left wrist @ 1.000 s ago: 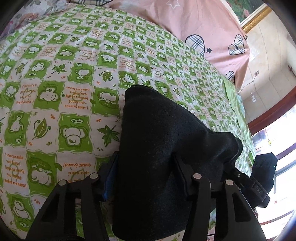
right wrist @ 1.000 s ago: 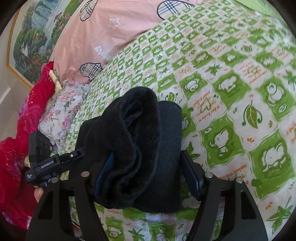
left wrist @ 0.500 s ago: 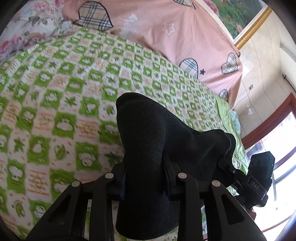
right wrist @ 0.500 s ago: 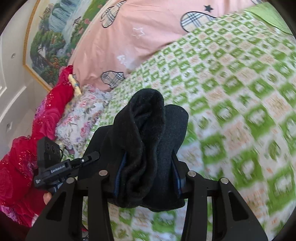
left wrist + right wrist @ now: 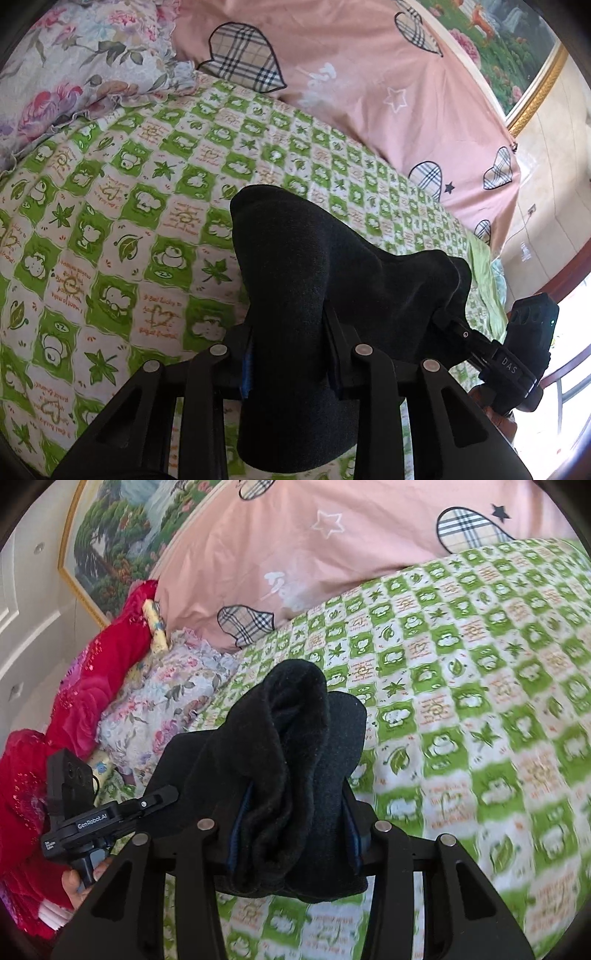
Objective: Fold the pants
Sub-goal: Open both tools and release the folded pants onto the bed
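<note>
The black pants (image 5: 295, 280) are bunched and held up above the bed between both grippers. My left gripper (image 5: 290, 354) is shut on one end of the pants, with cloth sticking up past the fingers and hanging below them. My right gripper (image 5: 293, 834) is shut on the other end of the pants (image 5: 295, 746), a thick folded wad. The right gripper also shows in the left wrist view (image 5: 517, 354) at the right, and the left gripper shows in the right wrist view (image 5: 96, 819) at the left.
A green and white checked bed sheet (image 5: 110, 229) lies under the pants. A pink quilt with plaid hearts (image 5: 369, 74) lies at the far side. A floral pillow (image 5: 74, 62) and a red blanket (image 5: 85, 686) lie at one end. A framed painting (image 5: 110, 535) hangs on the wall.
Both grippers closed on the pants and lifted them off the sheet. The views tilted up, so the quilt and pillows now show more.
</note>
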